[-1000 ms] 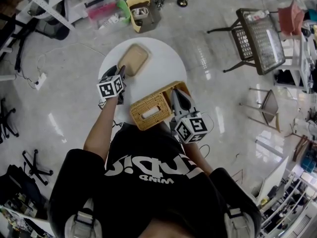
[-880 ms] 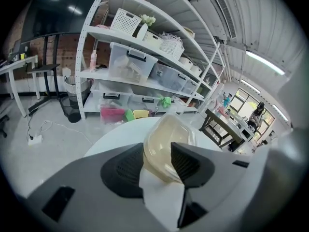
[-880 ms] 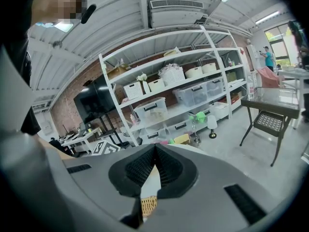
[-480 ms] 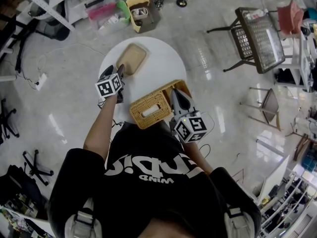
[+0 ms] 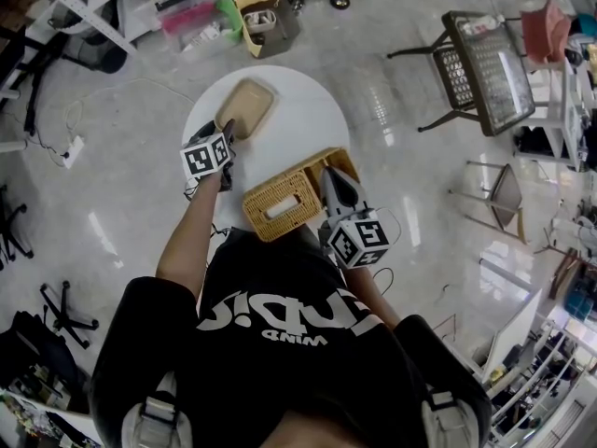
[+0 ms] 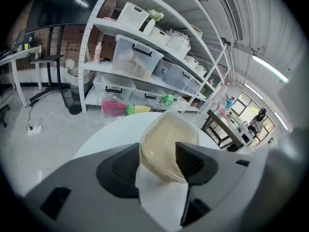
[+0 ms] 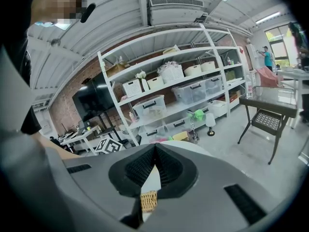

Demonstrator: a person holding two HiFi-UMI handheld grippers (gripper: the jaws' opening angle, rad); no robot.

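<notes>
Between left gripper [image 6: 158,151] jaws, beige container [image 6: 170,134]

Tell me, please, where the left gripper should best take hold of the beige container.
Probably the rim at its near corner, from the person's side: the beige container lies flat on the table, that corner between the parted jaws of the left gripper.

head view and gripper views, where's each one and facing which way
Head view: head-mounted, steeply down on round table; torso, arms show.
Left gripper view: on left claw, toward tan container and shelves; own jaws show.
Right gripper view: on right claw, toward shelves; wicker basket between jaws.
Both gripper views share the shelves.
</notes>
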